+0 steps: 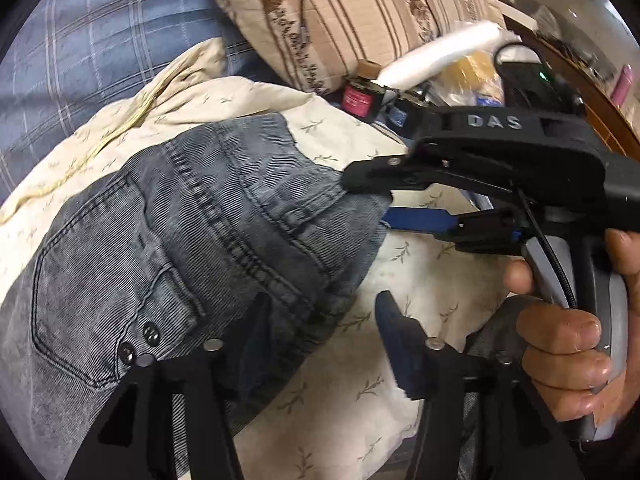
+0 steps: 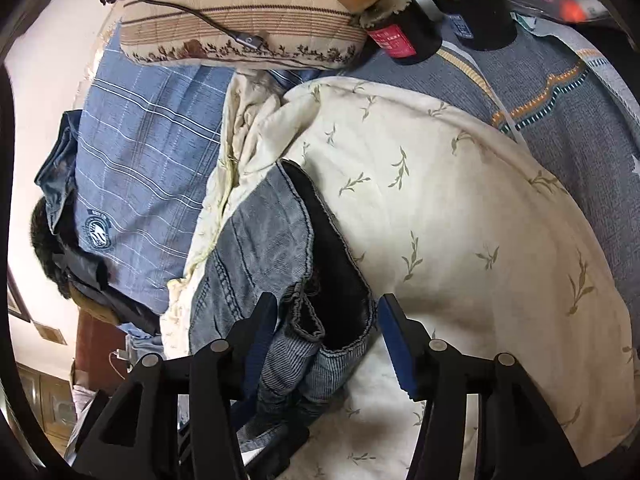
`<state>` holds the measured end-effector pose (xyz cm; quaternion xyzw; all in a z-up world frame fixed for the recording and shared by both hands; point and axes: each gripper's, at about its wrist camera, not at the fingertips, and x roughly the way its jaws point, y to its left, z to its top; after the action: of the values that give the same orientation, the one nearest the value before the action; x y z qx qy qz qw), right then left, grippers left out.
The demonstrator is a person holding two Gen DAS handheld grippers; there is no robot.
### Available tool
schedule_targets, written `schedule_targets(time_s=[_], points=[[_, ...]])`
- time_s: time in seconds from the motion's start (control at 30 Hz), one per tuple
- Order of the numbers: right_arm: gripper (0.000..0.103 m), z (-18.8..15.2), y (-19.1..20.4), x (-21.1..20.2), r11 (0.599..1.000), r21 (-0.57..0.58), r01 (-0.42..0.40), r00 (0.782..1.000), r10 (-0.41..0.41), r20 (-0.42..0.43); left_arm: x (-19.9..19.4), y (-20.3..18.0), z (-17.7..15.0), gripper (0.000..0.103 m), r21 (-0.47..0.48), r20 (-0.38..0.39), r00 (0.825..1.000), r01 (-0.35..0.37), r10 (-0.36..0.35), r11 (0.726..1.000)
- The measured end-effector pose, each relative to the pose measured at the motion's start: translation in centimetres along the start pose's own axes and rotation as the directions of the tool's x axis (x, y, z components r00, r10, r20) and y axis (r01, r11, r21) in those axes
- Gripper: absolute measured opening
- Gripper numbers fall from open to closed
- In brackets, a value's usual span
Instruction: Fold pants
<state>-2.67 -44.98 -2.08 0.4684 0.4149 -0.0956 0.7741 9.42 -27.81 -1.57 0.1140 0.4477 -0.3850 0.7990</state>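
Note:
Grey-blue denim pants (image 1: 180, 240) lie bunched on a cream leaf-print quilt (image 1: 420, 272); a back pocket and waistband face up. My left gripper (image 1: 324, 328) is open: its left finger rests over the denim and its right finger is over the quilt. My right gripper (image 1: 368, 200), held by a hand (image 1: 560, 352), is open at the waistband's edge. In the right wrist view the pants' waist (image 2: 320, 280) gapes, showing a dark lining. It sits loosely between the spread fingers of the right gripper (image 2: 324, 328), and the pads do not press on it.
A striped pillow (image 2: 240, 12) lies at the head of the bed on a blue plaid sheet (image 2: 140, 140). Two black bottles (image 2: 404, 36) stand on a grey knitted blanket (image 2: 560, 120). A white roll (image 1: 440, 52) lies behind the right gripper.

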Motion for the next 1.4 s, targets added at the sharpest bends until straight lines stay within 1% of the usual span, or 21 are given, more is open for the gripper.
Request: schedule_targets(time_s=[0.1,0.13,0.17,0.2,0.23,0.27,0.33,0.47,0.5,0.53,0.6,0.7,0.77,0.8,0.87,0.93,1.0,1.13,1.23,1.33,1.4], points=[[0.057,0.1,-0.2,0.7,1.0,0.013,0.01,1.0,-0.009,-0.025,2.0,-0.9,0.0,0.058,0.057,-0.025,0.999,-0.02,0.022,0.998],[0.057,0.1,-0.3,1.2,1.0,0.028,-0.013,0.999,0.015,-0.048,2.7,-1.2,-0.1,0.053,0.074,-0.027,0.999,-0.039,0.041,0.997],[0.057,0.2,-0.4,1.5,0.999,0.037,-0.025,0.998,0.027,-0.059,3.2,-1.7,-0.2,0.036,0.102,-0.02,0.997,-0.068,0.071,0.992],[0.057,0.3,-0.5,1.9,0.999,0.043,-0.02,0.997,0.024,-0.073,3.8,-2.4,-0.4,0.029,0.145,-0.014,0.991,-0.128,0.131,0.981],[0.057,0.4,-0.6,2.2,0.999,0.047,-0.012,0.996,0.016,-0.086,3.9,-2.7,-0.6,0.024,0.16,-0.004,0.989,-0.144,0.146,0.977],[0.057,0.4,-0.7,2.3,0.999,0.051,-0.014,0.996,0.018,-0.091,3.4,-2.6,-0.7,0.017,0.138,0.013,0.992,-0.123,0.123,0.983],[0.057,0.5,-0.9,2.5,0.997,0.068,-0.029,0.995,0.036,-0.097,1.9,-2.3,-0.7,0.013,0.088,0.056,0.995,-0.091,0.087,0.992],[0.055,1.0,-0.7,3.5,0.993,0.082,-0.084,0.987,0.094,-0.127,0.6,-1.8,-0.8,0.012,0.031,0.088,0.995,-0.045,0.042,0.998],[0.048,1.1,-0.4,3.6,0.994,0.07,-0.087,0.987,0.095,-0.131,0.9,-1.7,-0.8,0.012,0.028,0.082,0.996,-0.039,0.037,0.999],[0.024,1.1,0.3,3.8,0.996,0.036,-0.086,0.987,0.09,-0.134,1.3,-1.7,-1.0,0.012,0.018,0.072,0.997,-0.03,0.028,0.999],[0.014,0.9,1.4,3.5,0.997,-0.019,-0.08,0.99,0.078,-0.12,1.2,-0.9,-1.0,0.012,-0.018,0.066,0.998,-0.002,0.003,1.0],[0.012,0.1,4.4,1.8,0.984,-0.151,-0.095,0.995,0.089,-0.047,-0.1,0.7,-0.6,0.014,-0.115,0.107,0.992,0.073,-0.061,0.991],[0.012,-0.9,7.4,0.5,0.953,-0.287,-0.096,0.995,0.103,0.009,-2.2,2.4,-0.5,0.019,-0.202,0.154,0.979,0.164,-0.134,0.966],[0.012,-1.8,9.4,-0.3,0.926,-0.369,-0.079,0.993,0.104,0.048,-3.4,3.4,-0.6,0.024,-0.232,0.173,0.967,0.225,-0.187,0.946],[0.012,-3.2,12.4,-1.3,0.884,-0.46,-0.089,0.987,0.141,0.082,-5.7,5.8,-1.2,0.047,-0.279,0.224,0.936,0.33,-0.273,0.902],[0.012,-4.4,14.5,-1.8,0.845,-0.53,-0.079,0.982,0.157,0.104,-9.1,9.3,-2.8,0.054,-0.317,0.314,0.879,0.452,-0.358,0.834],[0.012,-5.7,16.8,-2.1,0.8,-0.59,-0.105,0.976,0.198,0.095,-11.2,12.0,-3.9,0.056,-0.348,0.355,0.862,0.48,-0.361,0.805],[0.012,-8.6,20.5,-1.3,0.714,-0.683,-0.154,0.964,0.261,0.056,-14.5,18.8,-4.4,0.06,-0.457,0.406,0.864,0.474,-0.298,0.753],[0.012,-11.0,22.1,0.1,0.661,-0.722,-0.205,0.958,0.288,-0.008,-16.2,21.5,-3.6,0.062,-0.471,0.4,0.875,0.452,-0.274,0.757],[0.012,-13.0,23.0,2.2,0.624,-0.739,-0.254,0.953,0.294,-0.079,-17.2,22.2,-2.9,0.071,-0.44,0.356,0.871,0.477,-0.34,0.761],[0.012,-14.1,23.3,3.7,0.601,-0.746,-0.285,0.948,0.291,-0.127,-17.0,22.8,-1.8,0.071,-0.435,0.299,0.897,0.431,-0.325,0.79]])
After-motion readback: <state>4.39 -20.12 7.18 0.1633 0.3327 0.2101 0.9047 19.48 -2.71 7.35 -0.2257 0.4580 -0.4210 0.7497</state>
